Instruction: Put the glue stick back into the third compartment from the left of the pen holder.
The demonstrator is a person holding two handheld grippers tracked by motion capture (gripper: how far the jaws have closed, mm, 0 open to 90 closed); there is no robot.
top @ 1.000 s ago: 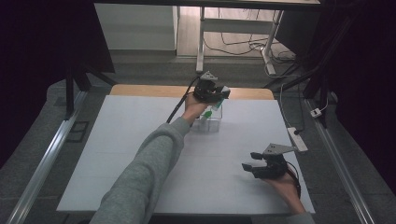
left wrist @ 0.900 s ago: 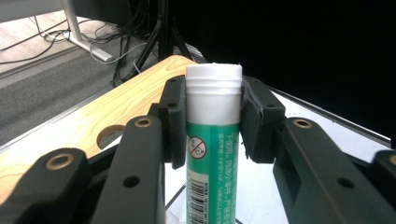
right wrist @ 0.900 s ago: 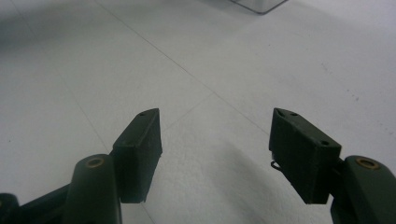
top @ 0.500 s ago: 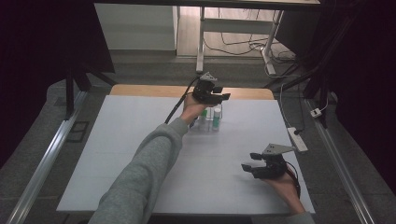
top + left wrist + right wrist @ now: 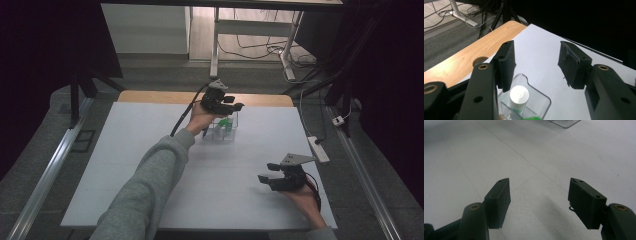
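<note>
The white-capped bottle now stands in the clear plastic box at the far middle of the table. Above it, the left gripper has just been opening its jaws; nothing sits between them, so the drop-off looks done. The right gripper rests near the table's front right, its jaws apart and empty.

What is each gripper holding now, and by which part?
Nothing. The left gripper, jaws just opened, stands above the clear box with the bottle; the right gripper is open.
</note>
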